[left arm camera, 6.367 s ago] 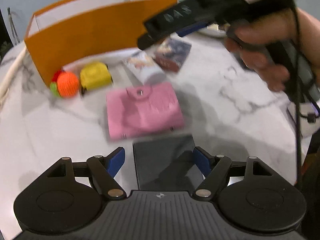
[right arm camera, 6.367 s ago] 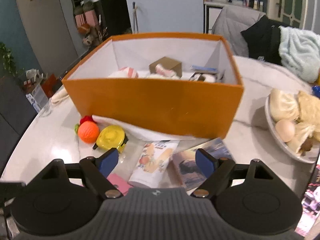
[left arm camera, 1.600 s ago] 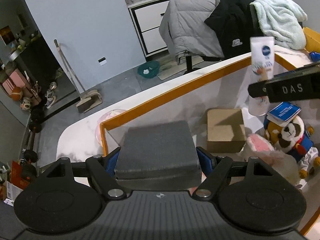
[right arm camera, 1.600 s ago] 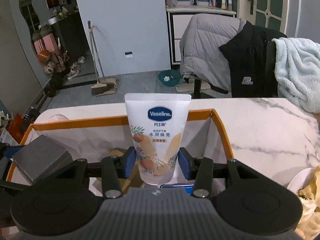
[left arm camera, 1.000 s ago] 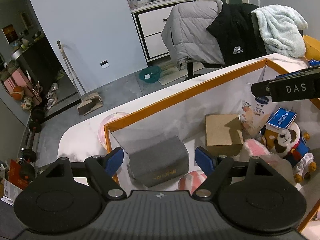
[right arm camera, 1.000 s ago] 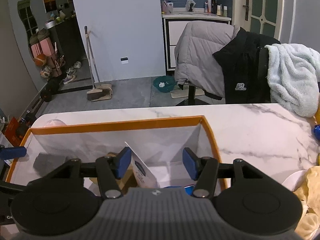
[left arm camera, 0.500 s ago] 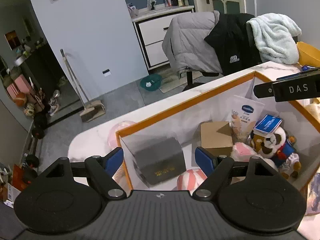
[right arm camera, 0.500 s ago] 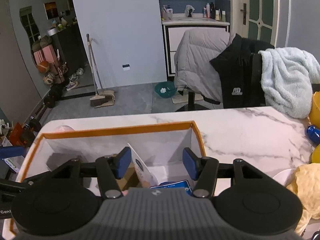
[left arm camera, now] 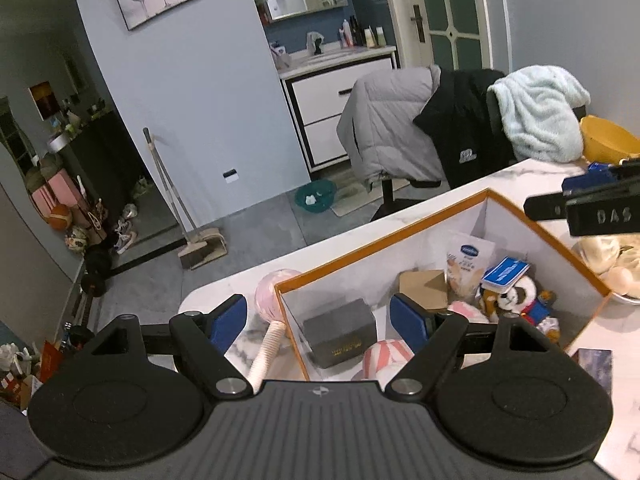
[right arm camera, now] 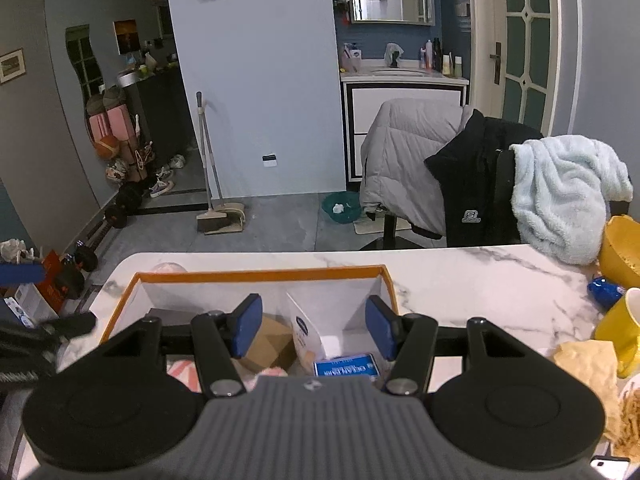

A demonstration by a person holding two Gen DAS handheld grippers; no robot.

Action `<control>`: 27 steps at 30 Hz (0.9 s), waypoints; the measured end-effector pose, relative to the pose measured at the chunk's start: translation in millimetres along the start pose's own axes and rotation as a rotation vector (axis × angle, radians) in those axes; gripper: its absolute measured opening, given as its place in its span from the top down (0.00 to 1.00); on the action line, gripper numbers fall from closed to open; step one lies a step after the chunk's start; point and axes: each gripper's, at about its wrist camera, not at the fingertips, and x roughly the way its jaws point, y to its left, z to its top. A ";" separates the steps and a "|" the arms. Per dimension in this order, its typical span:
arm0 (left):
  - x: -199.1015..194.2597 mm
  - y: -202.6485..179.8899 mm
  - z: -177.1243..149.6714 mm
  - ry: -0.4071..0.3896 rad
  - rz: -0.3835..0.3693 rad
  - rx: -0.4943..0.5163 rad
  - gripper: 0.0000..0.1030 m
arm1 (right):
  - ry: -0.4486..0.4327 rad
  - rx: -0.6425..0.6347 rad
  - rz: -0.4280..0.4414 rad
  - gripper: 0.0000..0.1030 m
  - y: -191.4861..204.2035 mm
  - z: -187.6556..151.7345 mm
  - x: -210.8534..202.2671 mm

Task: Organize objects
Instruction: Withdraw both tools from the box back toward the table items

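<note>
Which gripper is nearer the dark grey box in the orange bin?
Left. The left gripper hangs open just above the dark grey box, framing it; the right gripper is over the bin's other end, above the lotion tube.

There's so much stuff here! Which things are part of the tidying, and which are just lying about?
Part of the tidying:
orange box
grey case
lotion tube
panda toy
both grippers, open and empty: left, right

Just lying about:
jackets on the chair
broom
yellow cup
</note>
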 end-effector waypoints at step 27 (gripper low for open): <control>-76.8 -35.6 -94.0 -0.126 -0.160 -0.114 0.10 | -0.046 -0.081 0.069 0.32 -11.5 -76.8 -103.8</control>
